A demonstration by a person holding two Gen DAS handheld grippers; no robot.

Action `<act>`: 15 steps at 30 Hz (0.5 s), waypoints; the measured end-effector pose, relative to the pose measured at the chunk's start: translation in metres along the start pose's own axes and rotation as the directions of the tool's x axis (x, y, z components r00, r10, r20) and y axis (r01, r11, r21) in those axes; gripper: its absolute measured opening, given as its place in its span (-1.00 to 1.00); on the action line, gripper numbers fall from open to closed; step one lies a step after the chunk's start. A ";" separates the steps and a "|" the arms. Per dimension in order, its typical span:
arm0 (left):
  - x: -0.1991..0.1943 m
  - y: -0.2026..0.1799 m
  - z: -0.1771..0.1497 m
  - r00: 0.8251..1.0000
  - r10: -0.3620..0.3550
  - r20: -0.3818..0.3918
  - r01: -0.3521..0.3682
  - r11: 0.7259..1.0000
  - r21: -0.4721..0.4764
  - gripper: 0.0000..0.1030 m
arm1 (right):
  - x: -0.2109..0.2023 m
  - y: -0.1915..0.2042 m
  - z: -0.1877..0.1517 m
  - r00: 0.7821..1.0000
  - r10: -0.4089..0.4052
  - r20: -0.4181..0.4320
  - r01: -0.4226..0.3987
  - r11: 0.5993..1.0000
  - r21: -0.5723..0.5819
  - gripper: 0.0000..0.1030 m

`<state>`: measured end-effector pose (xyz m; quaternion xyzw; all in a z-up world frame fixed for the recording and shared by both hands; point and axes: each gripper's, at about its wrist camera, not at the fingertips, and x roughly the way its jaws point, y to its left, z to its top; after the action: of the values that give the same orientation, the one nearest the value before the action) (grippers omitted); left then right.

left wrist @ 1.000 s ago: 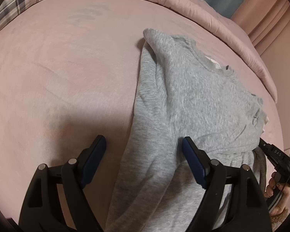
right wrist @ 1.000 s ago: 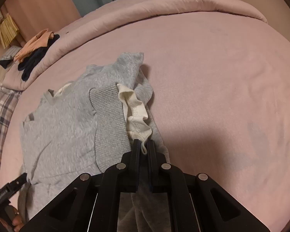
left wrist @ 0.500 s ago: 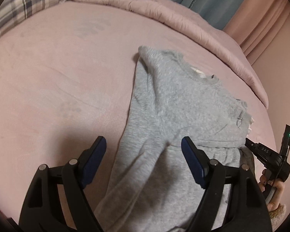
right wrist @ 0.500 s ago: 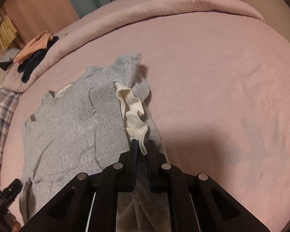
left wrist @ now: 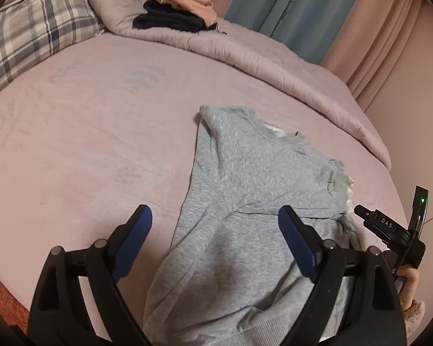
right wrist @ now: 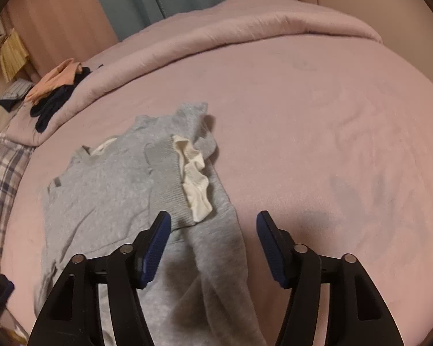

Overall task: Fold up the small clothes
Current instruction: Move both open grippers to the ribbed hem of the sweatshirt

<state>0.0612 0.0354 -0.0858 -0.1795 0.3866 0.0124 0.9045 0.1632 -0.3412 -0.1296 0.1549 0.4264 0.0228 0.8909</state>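
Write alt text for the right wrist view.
A grey sweatshirt lies partly folded on a pink bed, its ribbed cuff showing white lining. The right gripper, jaws just opened and gripping nothing, hovers over one sleeve.

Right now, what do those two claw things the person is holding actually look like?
Each claw is a black plastic frame with triangular cut-outs and silver rivets at the joints, ending in two fingers faced with dark blue ribbed pads. Seen from the left one, the right claw has a black handle marked "DAS" in white and a small green light. A fuzzy tan cuff shows at the person's wrist.
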 end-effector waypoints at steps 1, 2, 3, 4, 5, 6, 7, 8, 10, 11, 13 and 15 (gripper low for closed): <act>-0.004 -0.001 -0.001 1.000 -0.001 0.008 0.001 1.000 0.004 0.81 | -0.003 0.003 -0.001 1.000 -0.001 0.010 0.001 1.000 -0.012 0.33; -0.007 -0.001 -0.002 1.000 -0.003 0.013 0.003 1.000 0.006 0.85 | -0.007 0.005 -0.002 1.000 -0.001 0.020 0.001 1.000 -0.024 0.36; -0.011 -0.002 -0.002 1.000 -0.007 0.022 0.007 1.000 0.009 0.88 | -0.009 0.007 -0.003 1.000 0.001 0.026 0.000 1.000 -0.030 0.38; -0.013 -0.002 -0.002 1.000 -0.009 0.026 0.009 1.000 0.009 0.90 | -0.012 0.009 -0.004 1.000 0.004 0.031 -0.003 0.999 -0.037 0.39; -0.016 -0.003 -0.003 0.999 -0.013 0.031 0.013 1.000 0.009 0.93 | -0.015 0.011 -0.005 0.999 0.009 0.035 -0.007 0.999 -0.042 0.41; -0.019 -0.003 -0.004 0.999 -0.018 0.034 0.018 1.000 0.010 0.95 | -0.018 0.012 -0.006 0.999 0.014 0.040 -0.012 0.999 -0.048 0.45; -0.021 -0.003 -0.005 0.999 -0.025 0.036 0.025 1.000 0.011 0.96 | -0.020 0.015 -0.007 0.999 0.019 0.046 -0.017 0.998 -0.053 0.48; -0.023 -0.002 -0.006 0.999 -0.028 0.037 0.028 1.000 0.011 0.97 | -0.023 0.016 -0.008 0.998 0.024 0.053 -0.020 0.998 -0.059 0.54; -0.026 -0.002 -0.008 0.999 -0.033 0.037 0.033 0.999 0.014 0.98 | -0.027 0.019 -0.010 0.997 0.030 0.065 -0.026 0.997 -0.071 0.63; -0.027 -0.002 -0.009 0.999 -0.034 0.037 0.034 0.999 0.014 0.98 | -0.030 0.020 -0.012 0.997 0.033 0.070 -0.027 0.997 -0.077 0.67; -0.031 -0.002 -0.011 0.998 -0.037 0.041 0.036 0.999 0.016 0.98 | -0.036 0.022 -0.015 0.996 0.039 0.082 -0.032 0.996 -0.088 0.69; -0.035 -0.003 -0.013 0.998 -0.037 0.052 0.036 0.999 0.017 0.98 | -0.040 0.024 -0.017 0.995 0.046 0.091 -0.037 0.995 -0.096 0.70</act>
<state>0.0284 0.0326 -0.0690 -0.1791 0.3597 -0.0026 0.9157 0.1268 -0.3210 -0.1026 0.1224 0.3797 0.0543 0.9154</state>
